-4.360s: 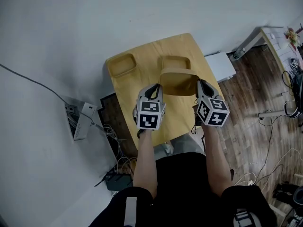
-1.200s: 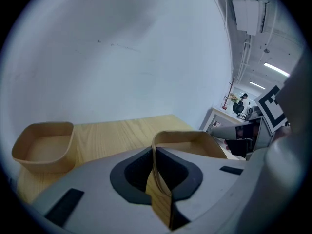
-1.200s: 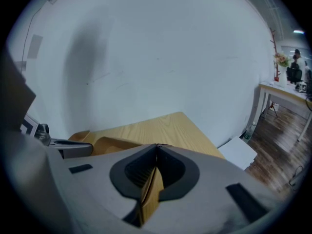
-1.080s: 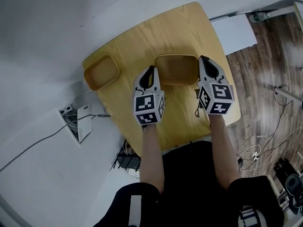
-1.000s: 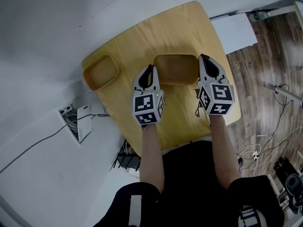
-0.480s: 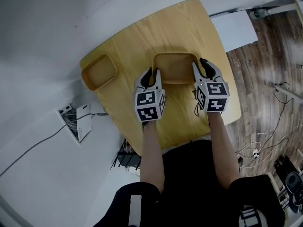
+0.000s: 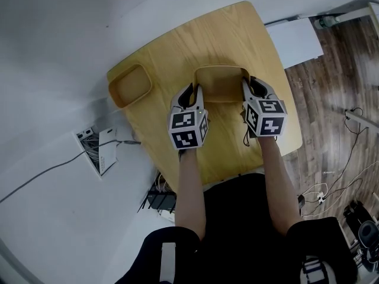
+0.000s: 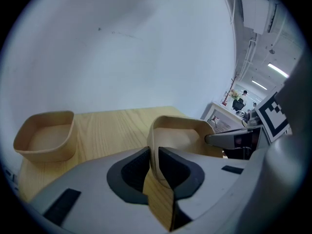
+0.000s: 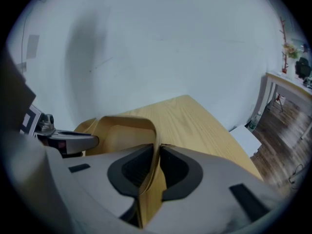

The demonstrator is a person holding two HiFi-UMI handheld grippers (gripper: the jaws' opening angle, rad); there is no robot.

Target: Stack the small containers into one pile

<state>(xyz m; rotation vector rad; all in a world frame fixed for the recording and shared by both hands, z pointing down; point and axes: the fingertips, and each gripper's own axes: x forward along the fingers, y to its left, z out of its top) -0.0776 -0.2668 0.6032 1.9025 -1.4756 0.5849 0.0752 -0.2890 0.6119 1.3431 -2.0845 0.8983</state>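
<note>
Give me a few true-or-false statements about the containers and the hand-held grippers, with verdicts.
1. The left hand-held gripper clamps one wall of the centre container. True.
2. The right hand-held gripper is empty and away from any container. False: the centre container's opposite wall stands between its jaws, which have just been closing and now press on it.
3. The left container rests on the wooden table, apart from both grippers. True.
4. The left container lies upside down. False: it stands with its open side up.
</note>
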